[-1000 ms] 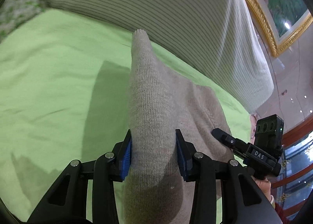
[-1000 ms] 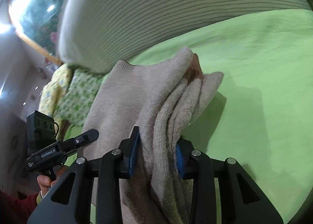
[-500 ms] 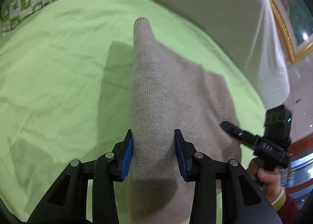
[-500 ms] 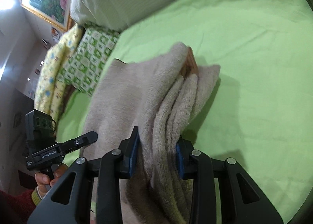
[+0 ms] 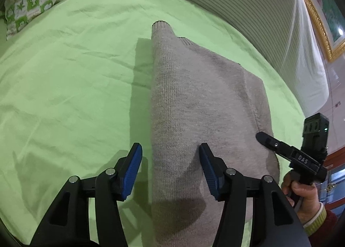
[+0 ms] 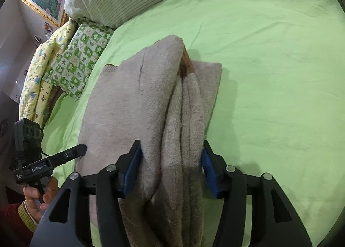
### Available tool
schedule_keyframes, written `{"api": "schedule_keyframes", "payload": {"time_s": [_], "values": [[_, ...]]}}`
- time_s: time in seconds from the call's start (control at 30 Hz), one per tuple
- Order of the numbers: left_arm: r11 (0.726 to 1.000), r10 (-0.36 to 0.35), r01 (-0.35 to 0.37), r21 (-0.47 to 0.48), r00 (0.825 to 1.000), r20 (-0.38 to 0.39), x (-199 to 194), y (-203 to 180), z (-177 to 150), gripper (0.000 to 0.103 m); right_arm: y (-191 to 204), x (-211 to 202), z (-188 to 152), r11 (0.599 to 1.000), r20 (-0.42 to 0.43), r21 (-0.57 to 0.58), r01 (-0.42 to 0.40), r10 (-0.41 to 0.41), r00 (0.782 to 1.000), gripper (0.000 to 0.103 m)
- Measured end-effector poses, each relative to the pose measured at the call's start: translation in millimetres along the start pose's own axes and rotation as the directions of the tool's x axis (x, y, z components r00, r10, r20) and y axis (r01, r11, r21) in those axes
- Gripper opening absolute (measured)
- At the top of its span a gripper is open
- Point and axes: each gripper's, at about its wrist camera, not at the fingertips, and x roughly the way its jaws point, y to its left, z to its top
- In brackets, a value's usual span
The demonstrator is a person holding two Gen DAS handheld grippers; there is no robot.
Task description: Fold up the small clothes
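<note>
A beige knit sweater [image 5: 194,96] lies folded lengthwise on the green bed sheet [image 5: 64,96]. My left gripper [image 5: 170,160] straddles its long left fold. Its jaws are opening: the left pad stands clear of the knit and the right pad only brushes it. In the right wrist view the same sweater [image 6: 140,96] shows bunched layers along its right edge, with a brown patch at the far end. My right gripper [image 6: 170,160] straddles that bunch. Its jaws are opening too, and the slack folds still fill the gap between the pads.
A large striped cushion [image 5: 237,10] runs along the far side of the bed. A green patterned pillow [image 6: 79,57] and a yellow quilt [image 6: 41,74] lie at the left end. Open sheet [image 6: 269,74] stretches to the right of the sweater. A hand [image 5: 299,191] shows at the right edge.
Both grippers came down with the sweater until it settled on the sheet. Both pairs of jaws then widened, and the left one no longer pinches the fold.
</note>
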Motion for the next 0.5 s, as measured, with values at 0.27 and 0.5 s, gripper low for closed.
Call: {"api": "schedule_keyframes", "payload": {"time_s": [0.27,0.5], "values": [[0.996,0.076,-0.077,0.054,0.997,0.012,-18,-16,-13,0.059,14,-36,-2,0.999,0.089,0.000,0.033,-0.033,0.995,0.054],[0.994,0.088,-0.089,0.062,0.996,0.018,-37,-13,-28,0.064,25,-68,-15,0.999,0.133,-0.015,0.045,-0.043,0.990,0.054]]}}
